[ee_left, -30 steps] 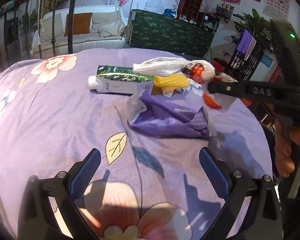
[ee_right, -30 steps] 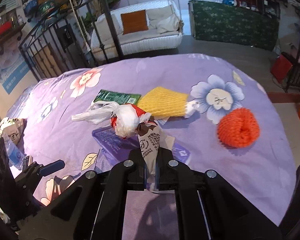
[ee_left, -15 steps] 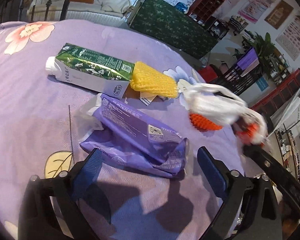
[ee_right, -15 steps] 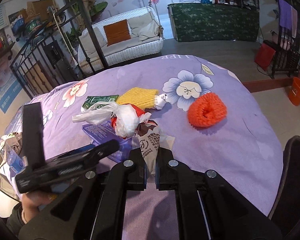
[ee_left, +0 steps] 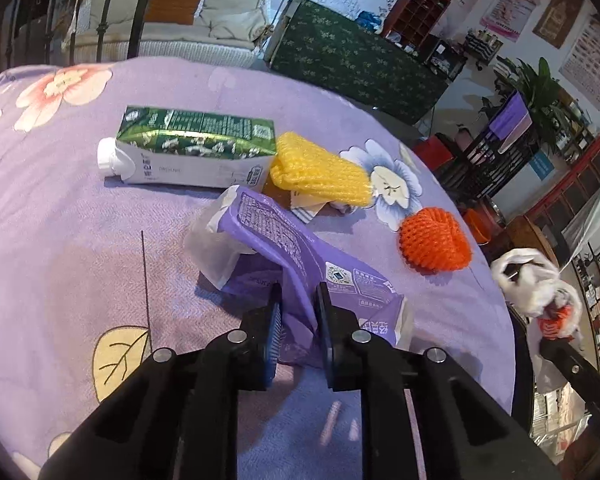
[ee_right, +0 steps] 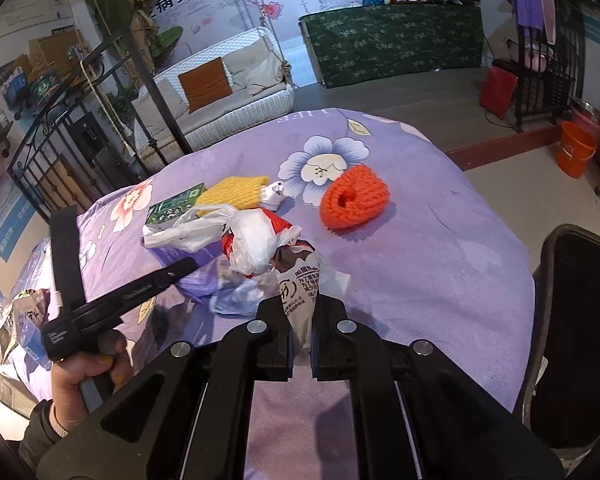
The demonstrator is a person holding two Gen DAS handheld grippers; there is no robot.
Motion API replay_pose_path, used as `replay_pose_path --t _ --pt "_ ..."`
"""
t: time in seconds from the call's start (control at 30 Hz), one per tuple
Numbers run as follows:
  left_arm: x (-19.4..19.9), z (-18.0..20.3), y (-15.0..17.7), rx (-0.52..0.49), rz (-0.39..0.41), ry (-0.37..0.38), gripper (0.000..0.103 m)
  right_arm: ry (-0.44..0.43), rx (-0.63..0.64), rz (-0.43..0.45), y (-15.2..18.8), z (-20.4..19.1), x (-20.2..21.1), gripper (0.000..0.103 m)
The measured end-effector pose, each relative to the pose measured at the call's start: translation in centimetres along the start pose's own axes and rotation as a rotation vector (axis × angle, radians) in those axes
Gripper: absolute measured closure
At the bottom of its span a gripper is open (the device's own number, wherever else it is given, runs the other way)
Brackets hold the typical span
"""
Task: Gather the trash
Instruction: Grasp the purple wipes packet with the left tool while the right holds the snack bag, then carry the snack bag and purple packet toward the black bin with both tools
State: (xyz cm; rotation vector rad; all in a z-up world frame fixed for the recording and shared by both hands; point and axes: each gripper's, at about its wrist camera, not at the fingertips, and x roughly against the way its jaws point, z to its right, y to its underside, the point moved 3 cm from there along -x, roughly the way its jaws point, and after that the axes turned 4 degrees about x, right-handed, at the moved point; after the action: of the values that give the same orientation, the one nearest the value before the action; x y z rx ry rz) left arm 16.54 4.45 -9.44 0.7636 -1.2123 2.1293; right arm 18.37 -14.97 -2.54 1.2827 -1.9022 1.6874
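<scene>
The left hand-held gripper (ee_left: 296, 312) has just been closing, and its pads now pinch the near end of the purple wrapper (ee_left: 300, 256), whose long axis runs straight away from the jaws toward the green carton (ee_left: 192, 148) on the purple floral tabletop (ee_left: 60, 240). The right hand-held gripper (ee_right: 302, 328) is clenched on a knotted bundle of white bag and paper wrapper (ee_right: 260, 248), held above the tabletop right of the purple wrapper. Loose pieces near that wrapper (counted): one carton, one yellow foam net (ee_left: 320, 172) beside the carton, one orange foam net (ee_left: 434, 242) to the right. The lift likely comes next.
</scene>
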Motion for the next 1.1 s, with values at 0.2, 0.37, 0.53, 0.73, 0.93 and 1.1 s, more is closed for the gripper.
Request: replay_pose_path --t 0.2,0.37,0.53,0.73,0.93,1.1 --pt "2.4 0.9 0.5 -0.021 0.041 0.034 0.088 0.021 -0.034 0.008 0.8 1.8 0.8 0.097" --pt "4.7 1.8 0.8 -0.032 0.075 0.063 0.088 0.036 -0.061 0.017 1.2 3.1 1.5 0.097" --pt "6.7 3.3 1.2 -0.069 0.111 0.086 0.088 0.053 -0.085 0.023 2.0 4.3 2.4 0.097" --pt "7.8 5.7 1.9 -0.124 0.126 0.143 0.088 0.083 -0.127 0.037 3.1 6.2 3.9 0.097" --pt "7.4 8.3 2.8 -0.179 0.116 0.196 0.088 0.124 -0.179 0.056 4.4 9.2 5.8 0.097" --pt "6.6 10.6 3.4 -0.222 0.091 0.239 0.088 0.189 -0.243 0.073 5.8 12.7 7.7 0.097"
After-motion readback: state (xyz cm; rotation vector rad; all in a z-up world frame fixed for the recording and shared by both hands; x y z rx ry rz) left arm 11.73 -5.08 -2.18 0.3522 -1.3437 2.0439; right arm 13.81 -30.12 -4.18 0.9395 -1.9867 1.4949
